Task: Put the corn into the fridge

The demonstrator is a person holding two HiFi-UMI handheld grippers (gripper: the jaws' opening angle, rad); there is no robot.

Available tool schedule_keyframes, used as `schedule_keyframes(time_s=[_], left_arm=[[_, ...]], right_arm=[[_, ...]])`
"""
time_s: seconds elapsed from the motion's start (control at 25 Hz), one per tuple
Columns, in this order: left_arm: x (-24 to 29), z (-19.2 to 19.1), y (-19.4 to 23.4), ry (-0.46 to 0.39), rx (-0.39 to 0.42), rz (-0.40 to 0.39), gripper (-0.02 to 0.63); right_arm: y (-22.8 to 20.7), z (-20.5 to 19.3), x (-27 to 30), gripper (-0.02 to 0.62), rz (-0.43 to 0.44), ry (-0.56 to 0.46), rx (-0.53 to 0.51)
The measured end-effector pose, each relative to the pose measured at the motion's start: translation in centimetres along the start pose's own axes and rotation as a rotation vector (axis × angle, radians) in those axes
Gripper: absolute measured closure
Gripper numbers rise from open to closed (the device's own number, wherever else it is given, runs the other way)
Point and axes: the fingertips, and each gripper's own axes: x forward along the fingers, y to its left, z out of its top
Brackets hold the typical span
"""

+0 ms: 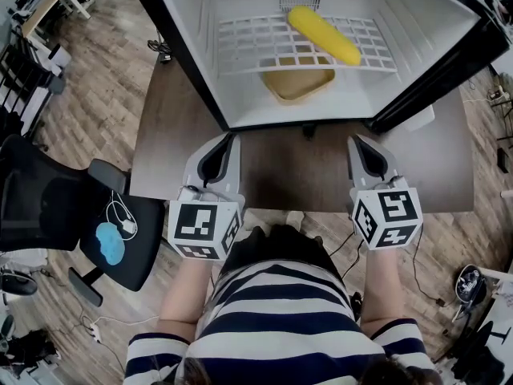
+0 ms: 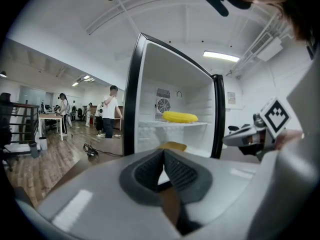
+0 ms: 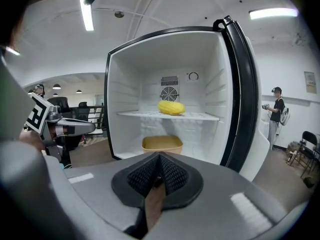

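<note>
Striped navy-and-white shirt (image 1: pixel 272 315) cloth fills the 6 o'clock edge of the head view. Just beyond it, two cubes (image 1: pixel 202 227) printed with black-and-white square markers cap the grey plastic bodies of the left gripper (image 1: pixel 231 138) at 7 o'clock and the right gripper (image 1: pixel 355 139) at 5 o'clock, both held over the smooth brown table (image 1: pixel 296 171). Each gripper's own view shows what the head view cannot: the left's dark, finely ribbed rubber fingers (image 2: pixel 148 172) are pressed together at their tips with nothing between them, and the right's waffle-textured fingers (image 3: pixel 142 177) meet the same way, empty. Farther on at 12 o'clock stands the open fridge (image 1: pixel 417 22), glossy white plastic inside with a black rim. On its floor sits a shallow tan tub (image 1: pixel 298 83) with rounded corners. Above that, a white slotted shelf (image 1: pixel 256 42) carries the corn (image 1: pixel 324 34), a smooth yellow cylinder lying diagonally toward the shelf's 1 o'clock side, well apart from both grippers. Only the gripper views show the round fan grille (image 3: pixel 169 93) face-on behind the corn, and only the head view shows the black office chair (image 1: pixel 48 207) at 9 o'clock on the wood-plank floor (image 1: pixel 104 79). People (image 2: pixel 111 111) stand far off at 9 o'clock in the left gripper view.
</note>
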Motion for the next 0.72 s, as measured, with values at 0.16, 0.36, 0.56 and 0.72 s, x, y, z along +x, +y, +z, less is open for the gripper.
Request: schedule_keyframes(time_s=[0.16,0.36,0.56,0.72], left_arm=[[-0.6,-0.7,0.3,0.015,-0.008,0.006,0.606],[-1.0,-1.0,0.2,0.024,0.000,0.000,0.606],[-0.8,-1.2,-0.3,0.029,-0.003,-0.010,0.606],[-0.6,-1.3,0.0,0.033,-0.004,-0.016,0.606]], right_arm=[[0.9,-0.7,-0.5,0.600,0.009,0.006,0.020],[1.6,-0.8,-0.7,0.600,0.027,0.000,0.041],[1.7,-0.9,-0.8,0.600,0.036,0.000,0.054],[1.8,-1.0,-0.5,0.600,0.038,0.009,0.059]])
